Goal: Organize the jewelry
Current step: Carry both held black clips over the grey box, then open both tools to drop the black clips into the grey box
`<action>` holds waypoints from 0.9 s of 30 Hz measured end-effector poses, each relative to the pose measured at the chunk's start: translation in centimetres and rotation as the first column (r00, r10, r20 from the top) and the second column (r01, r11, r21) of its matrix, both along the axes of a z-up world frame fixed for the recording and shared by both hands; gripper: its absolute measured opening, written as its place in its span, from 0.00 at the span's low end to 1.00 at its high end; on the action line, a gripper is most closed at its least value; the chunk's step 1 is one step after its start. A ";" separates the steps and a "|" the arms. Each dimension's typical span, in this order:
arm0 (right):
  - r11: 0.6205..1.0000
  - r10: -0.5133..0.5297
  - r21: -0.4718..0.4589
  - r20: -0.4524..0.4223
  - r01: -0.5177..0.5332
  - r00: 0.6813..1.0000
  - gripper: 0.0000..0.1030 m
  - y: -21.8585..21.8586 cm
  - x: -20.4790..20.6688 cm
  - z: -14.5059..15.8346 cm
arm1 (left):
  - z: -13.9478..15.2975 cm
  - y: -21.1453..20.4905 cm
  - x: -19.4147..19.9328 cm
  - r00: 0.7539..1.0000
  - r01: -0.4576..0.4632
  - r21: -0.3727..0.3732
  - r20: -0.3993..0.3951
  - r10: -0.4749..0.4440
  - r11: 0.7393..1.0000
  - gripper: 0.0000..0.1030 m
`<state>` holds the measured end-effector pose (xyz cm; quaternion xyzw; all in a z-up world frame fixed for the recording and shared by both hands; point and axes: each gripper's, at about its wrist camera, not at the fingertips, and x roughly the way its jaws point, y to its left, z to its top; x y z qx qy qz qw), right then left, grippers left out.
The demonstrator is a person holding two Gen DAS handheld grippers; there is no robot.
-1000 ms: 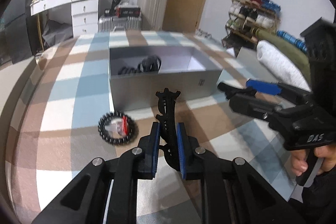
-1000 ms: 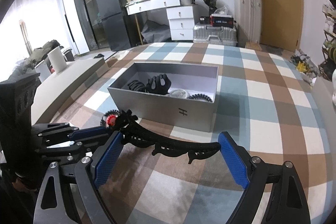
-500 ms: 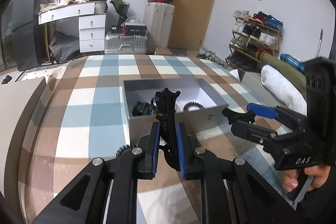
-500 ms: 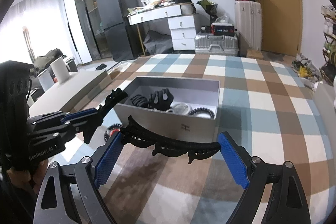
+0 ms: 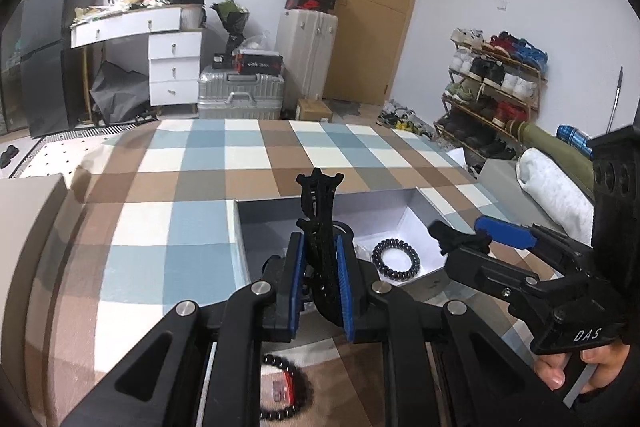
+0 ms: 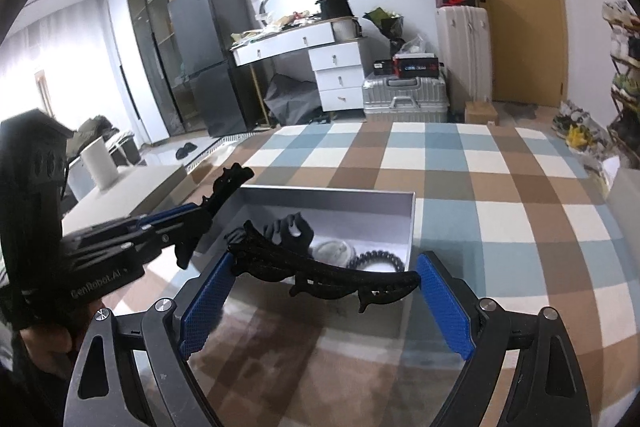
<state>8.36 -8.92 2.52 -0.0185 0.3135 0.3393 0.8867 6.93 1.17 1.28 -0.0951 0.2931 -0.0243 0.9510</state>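
My left gripper [image 5: 318,259] is shut on a black hair clip [image 5: 320,203] that stands upright between its blue pads, just over the near wall of the grey box [image 5: 237,227]. My right gripper [image 6: 324,279] stands wide, shut endwise on a long black hair clip [image 6: 320,271] that spans from pad to pad above the box's [image 6: 328,190] near side. Inside the box lie a black coil hair tie [image 5: 396,261], a black claw clip [image 6: 288,231] and a pale round item [image 6: 332,251]. Each gripper shows in the other's view: the right gripper [image 5: 460,239] and the left gripper [image 6: 200,215].
A black bead bracelet with a red tag [image 5: 280,387] lies on the checked cloth below my left gripper, outside the box. A hand [image 5: 560,367] grips the right handle. A beige ledge [image 5: 24,227] borders the cloth on the left; suitcases, drawers and a shoe rack stand beyond.
Both grippers have moved forward toward the box with their clips still held. The box now sits right under the fingertips, and the bead bracelet has slipped from front-left to beneath my left gripper.
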 end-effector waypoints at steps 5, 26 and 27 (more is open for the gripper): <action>1.000 0.003 0.001 0.001 -0.003 1.000 0.89 1.1 0.8 -0.4 | -0.5 -0.1 0.1 1.000 0.007 0.004 -0.010 -0.007 1.000 0.11; 0.999 0.017 -0.043 -0.012 -0.017 1.000 0.89 2.9 1.6 -1.6 | -0.5 -0.1 0.4 1.000 0.007 0.008 -0.018 -0.006 1.000 0.11; 0.999 0.017 -0.047 -0.009 -0.018 1.000 0.89 2.9 1.6 -1.7 | -0.5 -0.1 0.5 1.000 0.005 0.011 -0.017 -0.005 1.000 0.11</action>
